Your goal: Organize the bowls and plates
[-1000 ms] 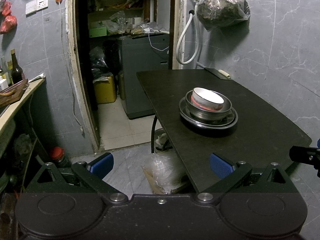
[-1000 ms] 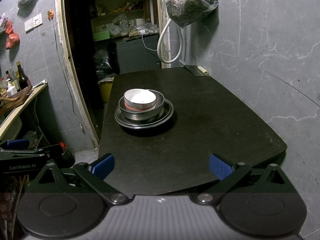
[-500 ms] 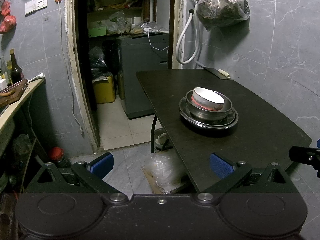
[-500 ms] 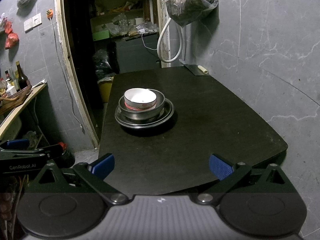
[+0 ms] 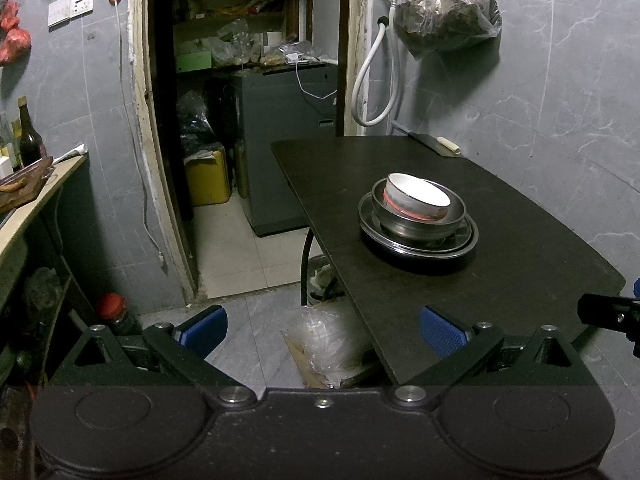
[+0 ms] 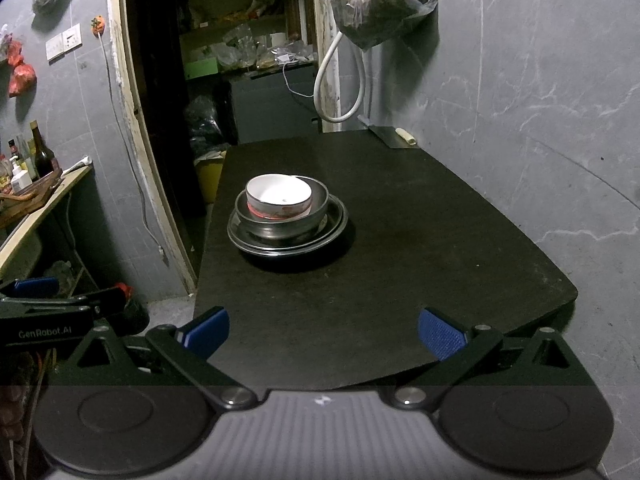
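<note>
Over the last second nothing has moved: white bowl (image 6: 279, 197) remains nested in the steel bowl (image 6: 298, 221) atop the plates (image 6: 338, 216), mid-surface (image 6: 440, 240). Left gripper (image 5: 322, 326) and right gripper (image 6: 324, 330) stay wide open, empty. Stacking appears complete.

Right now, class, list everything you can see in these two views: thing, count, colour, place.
ceramic bowl: 1, white with red band, nested in the metal bowl
metal bowl: 1, silver, on the plates
metal plates: apparently 2, silver, stacked, table's left side
table: 1, black, against the wall
cleaver: 1, grey blade, pale handle, table's far edge
hanging bag: 1, clear with dark contents, on the wall
hose: 1, white, by the doorway
bottles: several, dark, left shelf
left tool: 1, black with blue pads, open, off the table's edge
right tool: 1, same, open, over the near table
</note>
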A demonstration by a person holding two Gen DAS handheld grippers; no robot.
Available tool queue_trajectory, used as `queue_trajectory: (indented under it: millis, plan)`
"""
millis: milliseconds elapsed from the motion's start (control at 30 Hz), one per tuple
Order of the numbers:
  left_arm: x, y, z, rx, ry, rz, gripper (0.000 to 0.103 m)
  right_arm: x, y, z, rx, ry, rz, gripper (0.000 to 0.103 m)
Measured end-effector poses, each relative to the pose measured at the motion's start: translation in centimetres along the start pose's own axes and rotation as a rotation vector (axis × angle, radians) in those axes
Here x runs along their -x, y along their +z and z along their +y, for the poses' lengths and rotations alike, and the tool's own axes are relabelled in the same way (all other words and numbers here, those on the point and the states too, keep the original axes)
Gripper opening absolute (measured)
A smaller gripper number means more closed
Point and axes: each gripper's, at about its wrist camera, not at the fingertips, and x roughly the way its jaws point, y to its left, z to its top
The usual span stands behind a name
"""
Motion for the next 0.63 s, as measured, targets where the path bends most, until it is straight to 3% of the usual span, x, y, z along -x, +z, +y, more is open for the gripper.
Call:
queue_trajectory:
  millis: [633]
  plan:
    - [-1.8,0.5,-0.8,-0.006,-0.025,0.022,0.102,-1.2,0.6,-0.7,-0.01,-0.004,0.025,0.103]
